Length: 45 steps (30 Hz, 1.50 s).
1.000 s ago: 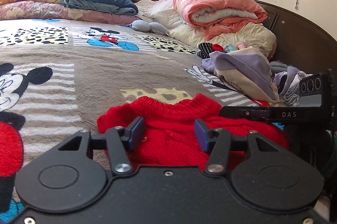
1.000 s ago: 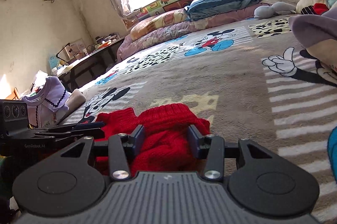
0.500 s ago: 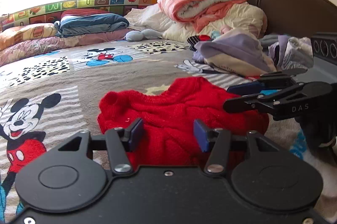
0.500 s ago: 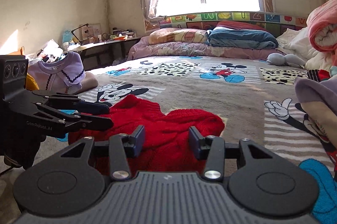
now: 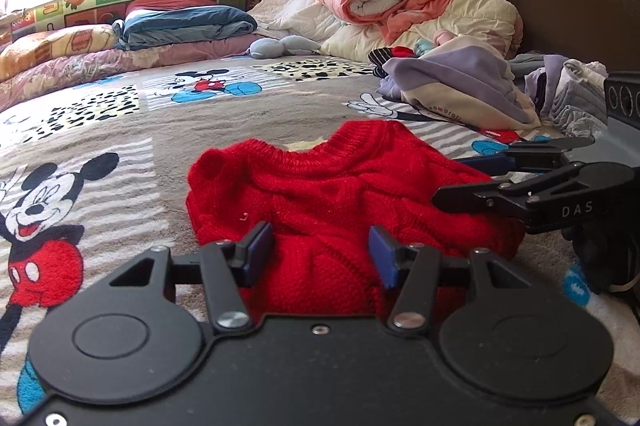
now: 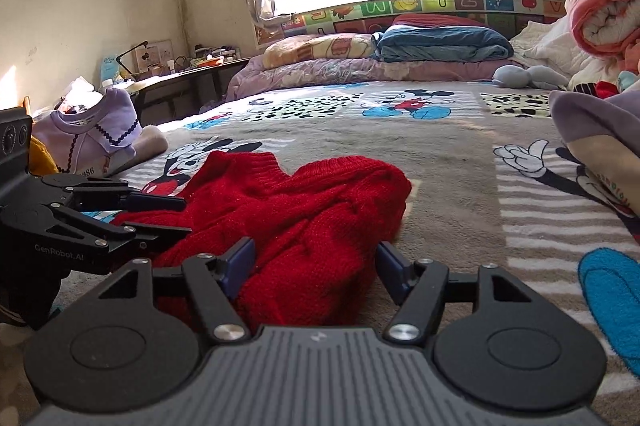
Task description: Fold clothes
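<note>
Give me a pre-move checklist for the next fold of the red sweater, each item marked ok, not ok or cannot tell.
1. red sweater lies on the blanket, neckline away from the grippers: ok.
2. right gripper jaws have just been opening, sweater between them, not pinched: ok.
3. left gripper grip on the hem: cannot tell.
4. Sweater flat, unwrinkled: not ok, bunched.
5. clothes pile apart from the sweater: ok.
</note>
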{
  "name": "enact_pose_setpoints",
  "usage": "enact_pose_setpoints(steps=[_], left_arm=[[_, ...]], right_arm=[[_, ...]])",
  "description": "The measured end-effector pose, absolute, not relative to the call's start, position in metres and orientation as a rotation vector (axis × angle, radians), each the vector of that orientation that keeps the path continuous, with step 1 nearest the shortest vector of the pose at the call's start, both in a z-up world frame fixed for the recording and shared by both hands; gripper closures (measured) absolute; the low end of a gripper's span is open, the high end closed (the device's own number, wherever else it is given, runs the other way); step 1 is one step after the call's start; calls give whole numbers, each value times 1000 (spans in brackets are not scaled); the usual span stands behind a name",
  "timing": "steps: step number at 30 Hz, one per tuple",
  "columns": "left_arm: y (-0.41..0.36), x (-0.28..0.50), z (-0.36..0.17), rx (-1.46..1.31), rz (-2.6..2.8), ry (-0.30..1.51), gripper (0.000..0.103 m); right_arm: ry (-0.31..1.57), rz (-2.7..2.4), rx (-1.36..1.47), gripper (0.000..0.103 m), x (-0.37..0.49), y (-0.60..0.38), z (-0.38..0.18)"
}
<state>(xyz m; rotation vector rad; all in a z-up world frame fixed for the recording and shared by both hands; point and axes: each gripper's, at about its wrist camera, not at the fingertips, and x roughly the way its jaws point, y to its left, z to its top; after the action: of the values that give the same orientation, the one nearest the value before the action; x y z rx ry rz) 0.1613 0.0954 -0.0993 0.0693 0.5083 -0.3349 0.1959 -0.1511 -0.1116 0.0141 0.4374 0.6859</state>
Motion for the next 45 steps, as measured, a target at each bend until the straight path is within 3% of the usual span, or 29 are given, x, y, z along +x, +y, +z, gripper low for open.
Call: enact_pose_setpoints(steps=[18,20,24,45], left_arm=[[87,166,-91,40,-244,580,50],[89,166,-91,32,-249,583,50],[94,165,-82,27,-270,602,50],[80,168,-79,96,-200,676,47]], right_arm=[[401,530,-214,34,180,-119,-102],[377,525,-228,36,175,-118,-101],[285,545,-235,53,157,-121,-91],[405,713,-112,55,185,-116,-100]])
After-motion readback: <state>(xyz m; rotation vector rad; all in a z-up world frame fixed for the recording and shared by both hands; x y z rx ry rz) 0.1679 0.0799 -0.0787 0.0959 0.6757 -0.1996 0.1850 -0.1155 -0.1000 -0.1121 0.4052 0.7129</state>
